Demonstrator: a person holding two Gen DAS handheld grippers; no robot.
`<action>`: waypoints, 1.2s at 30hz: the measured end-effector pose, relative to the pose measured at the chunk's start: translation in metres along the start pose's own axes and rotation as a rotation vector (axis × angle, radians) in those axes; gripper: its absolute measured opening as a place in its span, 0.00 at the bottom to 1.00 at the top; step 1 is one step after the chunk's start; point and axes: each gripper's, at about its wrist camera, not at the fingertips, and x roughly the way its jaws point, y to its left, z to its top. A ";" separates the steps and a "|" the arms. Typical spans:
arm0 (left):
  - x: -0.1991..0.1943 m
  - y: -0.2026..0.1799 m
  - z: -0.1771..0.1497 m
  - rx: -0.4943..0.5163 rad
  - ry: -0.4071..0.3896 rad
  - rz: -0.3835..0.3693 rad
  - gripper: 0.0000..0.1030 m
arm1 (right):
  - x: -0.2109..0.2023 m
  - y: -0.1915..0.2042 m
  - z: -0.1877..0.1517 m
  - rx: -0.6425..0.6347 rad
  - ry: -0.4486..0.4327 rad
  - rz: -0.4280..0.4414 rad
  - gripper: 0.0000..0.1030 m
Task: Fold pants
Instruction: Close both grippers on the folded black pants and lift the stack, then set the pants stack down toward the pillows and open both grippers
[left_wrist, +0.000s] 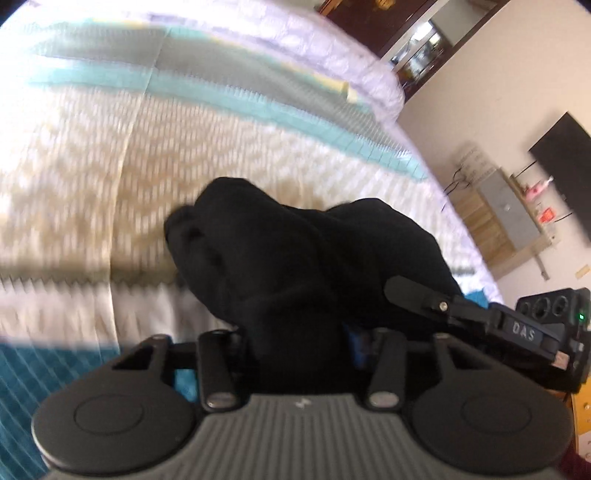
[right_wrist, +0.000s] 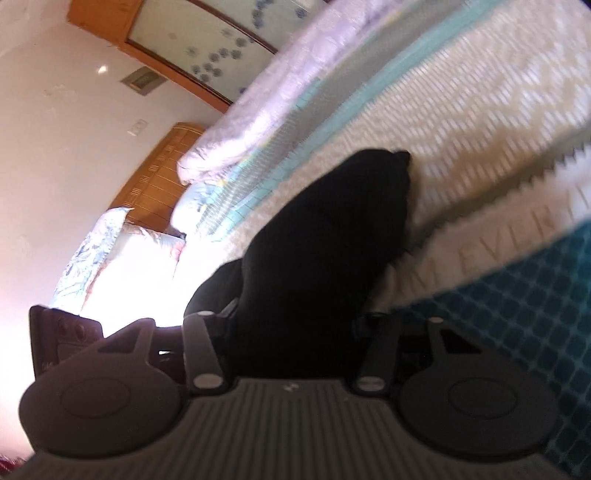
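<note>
Pants (left_wrist: 295, 266), black and bunched, fill the space right in front of both our cameras, so we take them as our landmark. Our left gripper (left_wrist: 299, 343) is clenched on a fold of the pants, the cloth rising from between its fingers and hiding their tips. Our right gripper (right_wrist: 291, 332) grasps another part of the pants in the same way; in the left wrist view its dark body sits just right of the cloth, touching it. Beyond the grippers the pants hang in a dark heap (right_wrist: 332, 229) over the bedspread (left_wrist: 110, 166), which is cream with a teal band nearer us. Farther past the pants lies a pale quilt (right_wrist: 258, 103). Farthest off stand a wooden headboard (right_wrist: 155, 173) and a white wall (left_wrist: 480, 92). Both views are blurred.
</note>
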 end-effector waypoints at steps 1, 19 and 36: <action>-0.003 -0.003 0.009 0.023 -0.024 0.005 0.39 | 0.000 0.012 0.007 -0.044 -0.013 0.001 0.48; 0.148 0.090 0.247 0.035 -0.180 0.383 0.44 | 0.249 -0.013 0.214 -0.193 -0.159 -0.175 0.49; -0.022 0.024 0.033 -0.051 -0.195 0.636 0.81 | 0.075 0.031 0.048 -0.218 -0.114 -0.415 0.84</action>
